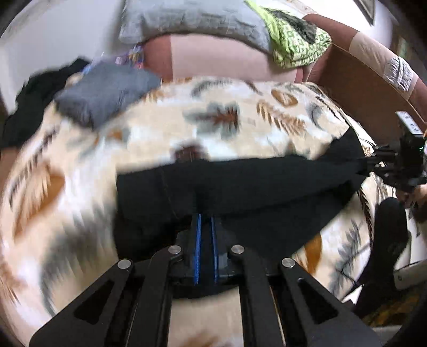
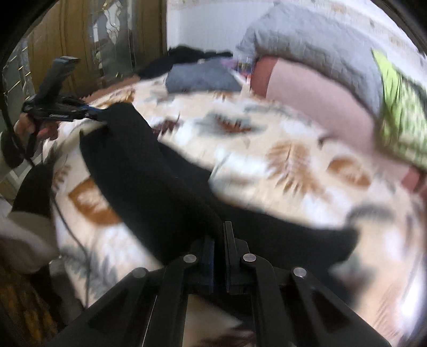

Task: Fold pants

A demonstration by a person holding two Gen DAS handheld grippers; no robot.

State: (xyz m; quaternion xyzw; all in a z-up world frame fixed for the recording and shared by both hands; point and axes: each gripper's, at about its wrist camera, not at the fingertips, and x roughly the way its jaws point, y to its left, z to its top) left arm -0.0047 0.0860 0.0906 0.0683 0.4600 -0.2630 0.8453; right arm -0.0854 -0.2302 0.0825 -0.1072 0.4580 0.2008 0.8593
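Note:
Black pants (image 1: 253,184) hang stretched in a band over a leaf-patterned blanket (image 1: 160,128) on a bed. My left gripper (image 1: 205,217) is shut on one end of the cloth, its blue pads pinching the fabric. At the far right of that view, the right gripper (image 1: 369,161) grips the other end. In the right wrist view the pants (image 2: 138,165) run from my right gripper (image 2: 220,229), shut on the cloth, up to the left gripper (image 2: 100,113), held by a hand. Both views are blurred by motion.
A folded grey garment (image 1: 106,93) and a pile of black clothes (image 1: 40,88) lie at the blanket's far side. Behind them sit a grey pillow (image 1: 192,21), a pink pillow (image 1: 218,61) and a green patterned cloth (image 1: 296,40). Wooden doors (image 2: 66,40) stand at left.

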